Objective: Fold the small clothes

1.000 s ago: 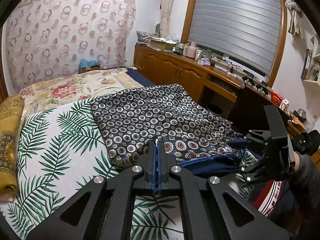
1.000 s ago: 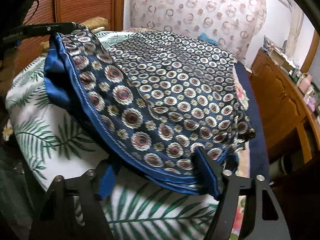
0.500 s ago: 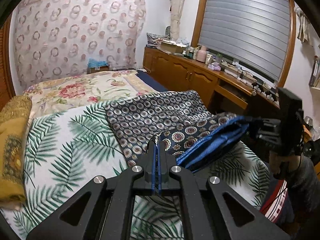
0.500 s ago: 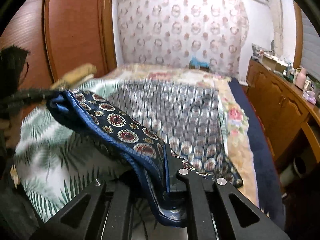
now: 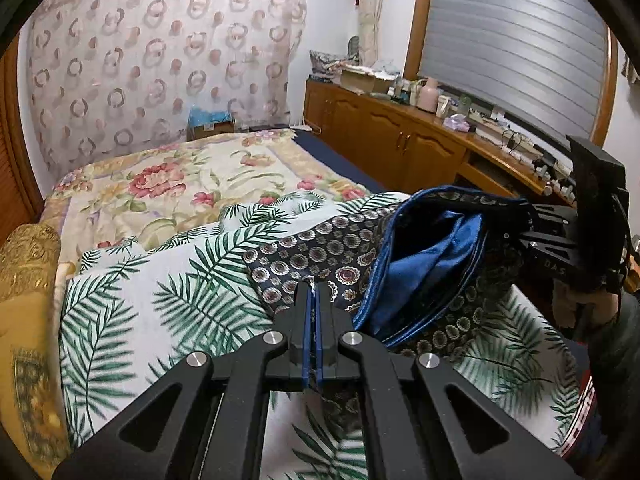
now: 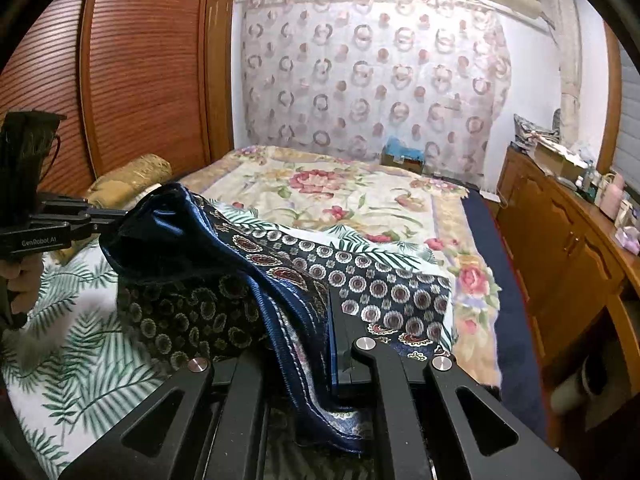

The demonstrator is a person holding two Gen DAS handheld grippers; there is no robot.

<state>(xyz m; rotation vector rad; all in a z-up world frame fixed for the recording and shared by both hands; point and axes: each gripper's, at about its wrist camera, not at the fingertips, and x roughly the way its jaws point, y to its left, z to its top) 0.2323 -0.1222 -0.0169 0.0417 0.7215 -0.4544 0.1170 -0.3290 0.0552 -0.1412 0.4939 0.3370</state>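
With both grippers — left gripper (image 5: 313,296) and right gripper (image 6: 332,320) — clamped on corners of the navy patterned garment (image 5: 420,264), lifted over the palm-print sheet (image 5: 168,300), fold 1 is mid-carry — next, lay it across evenly.

- The right gripper (image 6: 316,344) had wide jaws one second ago; they have just closed and now pinch the blue hem of the patterned cloth (image 6: 288,272).
- The cloth lay spread flat on the palm-leaf sheet (image 5: 168,304); now its near edge hangs lifted between the right gripper and the left gripper (image 5: 313,300), bunched together.
- More of the floral bedspread (image 5: 180,184) is uncovered.
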